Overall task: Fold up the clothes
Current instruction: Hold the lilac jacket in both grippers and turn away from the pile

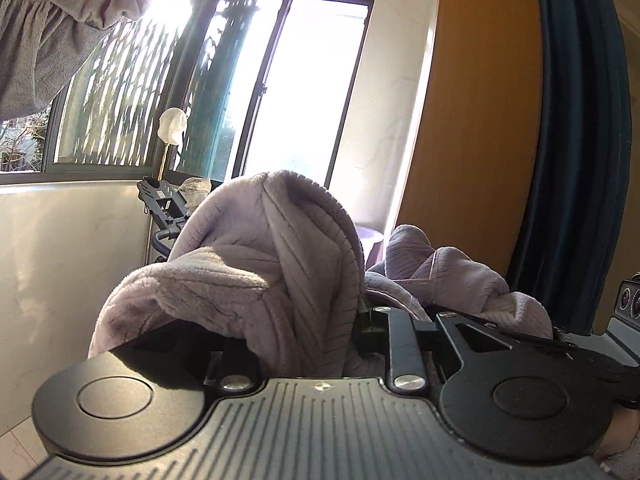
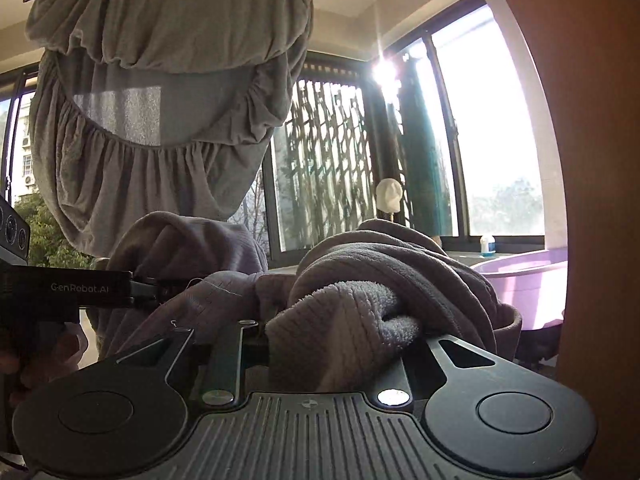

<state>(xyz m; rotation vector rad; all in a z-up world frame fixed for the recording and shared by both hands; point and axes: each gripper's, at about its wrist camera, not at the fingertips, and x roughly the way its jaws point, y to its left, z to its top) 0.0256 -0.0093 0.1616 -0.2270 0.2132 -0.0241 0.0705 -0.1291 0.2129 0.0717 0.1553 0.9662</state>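
Sunlit windows with a patterned grille fill the background, and a grey elasticated sheet (image 2: 160, 92) hangs from a drying rack overhead. Both wrist views look upward, so no table or bed shows; the lilac fleece garment (image 1: 248, 264) is held up in the air between the two tools, bunched over each. Its ribbed plush heaps over the left gripper (image 1: 320, 344) and hides the fingertips, though the cloth seems pinched between them. The right gripper (image 2: 336, 344) is buried the same way, apparently clamped on a thick roll of the fleece; I cannot see either pair of tips clearly enough to be sure. The fabric looks soft, thick and fairly light, floppy with no stiffness, so it will sag and bunch rather than hold a crease. Better holds would be a hem or seam edge, well apart, not mid-cloth wads.
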